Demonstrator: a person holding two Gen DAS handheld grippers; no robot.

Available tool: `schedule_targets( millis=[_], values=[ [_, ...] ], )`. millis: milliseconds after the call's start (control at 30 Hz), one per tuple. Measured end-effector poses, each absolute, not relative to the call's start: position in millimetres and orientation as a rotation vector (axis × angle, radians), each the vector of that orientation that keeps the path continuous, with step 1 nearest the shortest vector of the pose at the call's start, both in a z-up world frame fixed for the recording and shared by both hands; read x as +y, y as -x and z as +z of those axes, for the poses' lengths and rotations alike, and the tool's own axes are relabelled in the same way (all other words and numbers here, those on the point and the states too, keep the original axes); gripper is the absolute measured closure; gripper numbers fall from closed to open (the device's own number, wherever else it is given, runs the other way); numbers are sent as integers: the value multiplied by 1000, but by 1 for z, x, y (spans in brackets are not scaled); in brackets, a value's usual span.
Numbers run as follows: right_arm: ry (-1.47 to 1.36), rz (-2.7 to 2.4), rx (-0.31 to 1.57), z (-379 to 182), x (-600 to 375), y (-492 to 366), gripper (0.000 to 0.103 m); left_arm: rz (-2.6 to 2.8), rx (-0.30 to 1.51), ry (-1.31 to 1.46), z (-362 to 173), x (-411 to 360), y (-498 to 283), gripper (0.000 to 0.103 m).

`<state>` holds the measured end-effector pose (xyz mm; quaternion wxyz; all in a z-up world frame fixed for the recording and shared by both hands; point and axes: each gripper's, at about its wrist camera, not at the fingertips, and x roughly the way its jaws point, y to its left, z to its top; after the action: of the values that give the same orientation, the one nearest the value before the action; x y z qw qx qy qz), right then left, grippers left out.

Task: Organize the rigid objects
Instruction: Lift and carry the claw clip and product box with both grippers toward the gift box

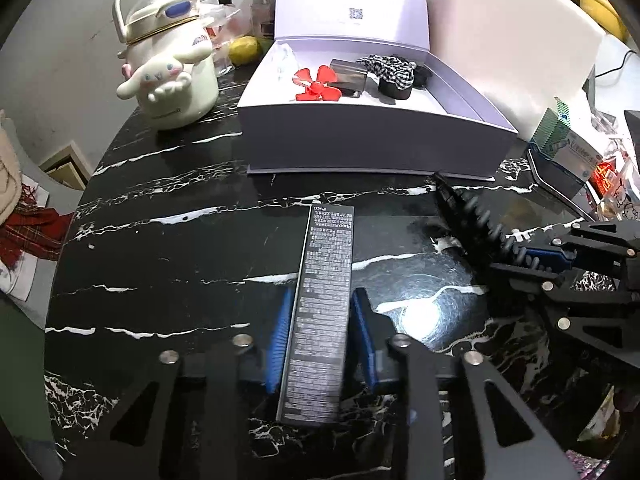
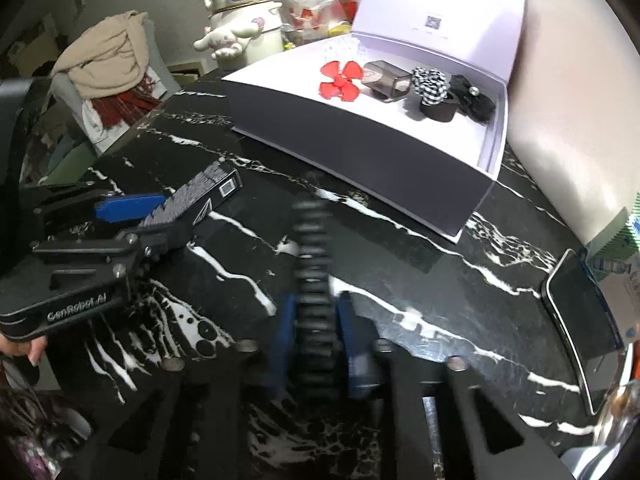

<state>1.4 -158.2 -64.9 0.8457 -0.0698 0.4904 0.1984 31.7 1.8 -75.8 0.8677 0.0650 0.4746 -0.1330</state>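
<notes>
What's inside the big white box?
Inside the open white box lie a red propeller, a smoky clear case, a checkered scrunchie on a black ring, and something black. Whatever is under them is hidden.

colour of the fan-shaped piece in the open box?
Red. The fan-shaped piece lies in the open box, clearest in the left wrist view.

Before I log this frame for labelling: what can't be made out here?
- Black ridged piece in the right claw: motion-blurred in right view.
- Dark slim box in the left claw: print too small in left view.
- Phone: cut by right view's edge.
</notes>
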Motion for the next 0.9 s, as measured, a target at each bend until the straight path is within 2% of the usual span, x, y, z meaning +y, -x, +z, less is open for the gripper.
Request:
schedule_targets(
  millis=[900],
  values=[
    [170,434,1039,-64,-157,6,85,-281,1002,-148,-75,-4,-33,77]
  ],
)
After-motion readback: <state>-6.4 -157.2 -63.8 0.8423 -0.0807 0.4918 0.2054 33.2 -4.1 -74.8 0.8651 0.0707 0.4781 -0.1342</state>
